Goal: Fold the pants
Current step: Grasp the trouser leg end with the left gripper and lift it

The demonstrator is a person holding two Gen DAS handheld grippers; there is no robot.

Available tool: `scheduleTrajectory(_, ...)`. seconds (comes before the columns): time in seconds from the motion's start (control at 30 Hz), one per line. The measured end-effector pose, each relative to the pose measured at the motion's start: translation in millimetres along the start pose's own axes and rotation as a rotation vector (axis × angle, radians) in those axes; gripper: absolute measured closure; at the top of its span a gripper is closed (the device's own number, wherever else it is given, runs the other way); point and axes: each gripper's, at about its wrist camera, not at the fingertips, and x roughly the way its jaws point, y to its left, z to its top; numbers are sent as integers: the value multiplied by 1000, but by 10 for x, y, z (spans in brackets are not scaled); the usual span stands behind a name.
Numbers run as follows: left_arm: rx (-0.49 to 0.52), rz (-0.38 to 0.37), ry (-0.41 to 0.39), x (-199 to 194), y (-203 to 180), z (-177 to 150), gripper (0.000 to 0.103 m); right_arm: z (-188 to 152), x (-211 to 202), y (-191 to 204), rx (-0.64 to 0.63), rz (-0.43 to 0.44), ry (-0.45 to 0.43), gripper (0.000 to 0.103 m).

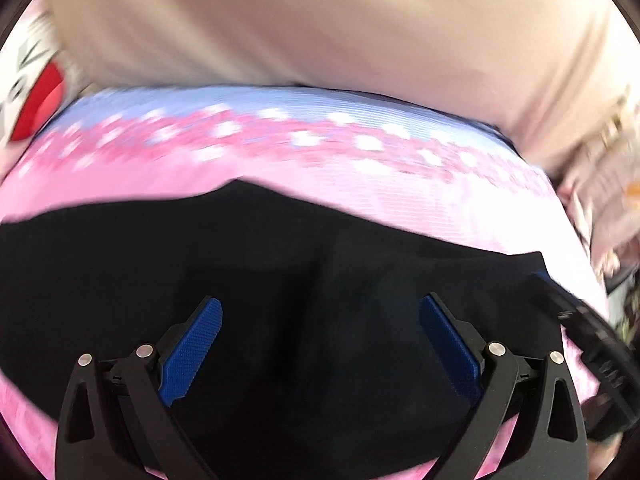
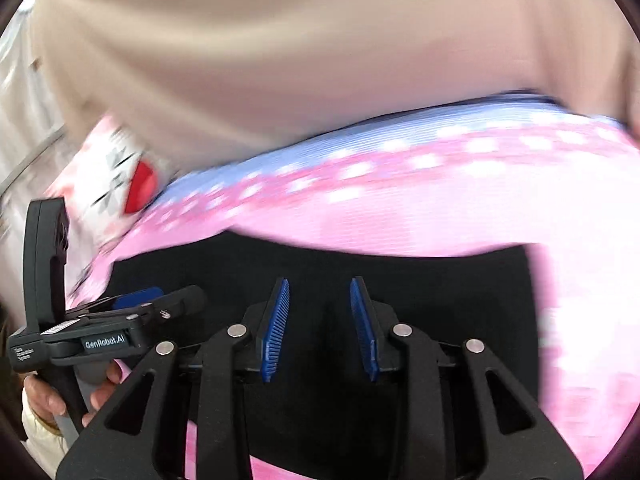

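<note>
One brand name readable, on my left-hand tongs

In my right wrist view, "GenRobot.AI" stands in white letters on the black body of my left gripper [image 2: 138, 298], at the near left. A small white label beside it and pale lettering further left on that body are too blurred for me to read.

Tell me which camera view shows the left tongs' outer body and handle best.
The right wrist view: the left tongs appear from the side at lower left, with a hand gripping the handle. The left wrist view shows only their own two blue pads, standing wide apart over the black pants, never the body.
</note>
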Motion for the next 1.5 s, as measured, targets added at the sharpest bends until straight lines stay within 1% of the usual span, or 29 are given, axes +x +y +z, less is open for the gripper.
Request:
scheduleTrajectory(0.03,29,35,14,135,-92,19,6,9,-42,-139,17,-35,-5,71)
scheduleTrajectory(0.07,46,99,39,279,-148,15,6,1,-89,-332,48,-73,-1,71)
scheduleTrajectory(0.1,46,187,69,469,-138,11,5,-11,-119,-439,66,-83,8,71)
scheduleTrajectory(0.17,15,143,37,539,-18,-37,5,-56,-207,-592,84,-95,7,71)
scheduleTrajectory(0.23,34,155,29,479,34,-69,5,-80,-247,-626,76,-90,13,71)
scheduleTrajectory(0.33,18,158,16,453,138,-119,5,-55,-220,-535,60,-26,19,71)
scheduleTrajectory(0.4,10,167,9,425,197,-128,5,-23,-31,-362,2,-11,44,65)
scheduleTrajectory(0.47,-6,170,2,414,235,-129,5,-77,343,-315,-64,-50,142,61)
scheduleTrajectory(0.53,-12,174,-6,361,233,-133,5,-105,435,-252,-117,-91,109,59)
scheduleTrajectory(0.6,-15,201,-36,244,298,-125,5,-61,380,-153,-127,-114,118,57)
scheduleTrajectory(0.67,-22,221,-70,40,483,-130,5,-32,261,-90,-109,-68,96,57)
scheduleTrajectory(0.7,-45,273,-85,-56,589,-145,5,-35,211,-42,-104,-44,93,57)
scheduleTrajectory(0.77,-99,398,-142,-372,939,-211,6,-46,138,161,-110,30,92,57)
scheduleTrajectory(0.8,-121,415,-161,-494,1075,-243,6,-37,153,292,-131,59,103,57)
scheduleTrajectory(0.83,-157,435,-176,-631,1242,-288,6,-49,176,469,-173,83,115,44)
scheduleTrajectory(0.87,-214,463,-186,-796,1462,-353,6,-77,196,718,-239,105,115,28)
scheduleTrajectory(0.9,-256,477,-191,-899,1606,-394,6,-113,233,956,-303,130,109,23)
scheduleTrajectory(0.97,-336,490,-199,-1071,1855,-514,6,-236,380,1439,-446,170,126,20)
scheduleTrajectory(1.03,-394,505,-186,-1186,2068,-676,6,-422,560,1814,-584,155,156,20)
scheduleTrajectory(1.1,-416,515,-160,-1244,2206,-835,6,-657,784,2048,-727,42,168,21)
scheduleTrajectory(1.13,-418,525,-147,-1263,2261,-916,6,-766,888,2082,-778,-25,174,25)
scheduleTrajectory(1.17,-419,530,-140,-1275,2295,-971,6,-802,905,2050,-781,-27,165,26)
scheduleTrajectory(1.23,-434,535,-121,-1289,2383,-1082,6,-767,899,1930,-724,5,169,27)
scheduleTrajectory(1.3,-465,518,-104,-1289,2518,-1150,6,-678,947,1777,-636,58,196,37)
scheduleTrajectory(1.33,-481,507,-96,-1267,2577,-1172,6,-642,942,1739,-614,66,199,44)
scheduleTrajectory(1.37,-498,495,-89,-1242,2610,-1186,6,-597,944,1738,-595,73,203,55)
scheduleTrajectory(1.4,-519,474,-81,-1210,2650,-1198,6,-541,944,1739,-564,86,210,61)
scheduleTrajectory(1.43,-539,454,-76,-1186,2676,-1203,6,-446,933,1733,-507,123,217,79)
scheduleTrajectory(1.5,-576,403,-75,-1152,2723,-1219,6,-353,916,1789,-448,175,229,85)
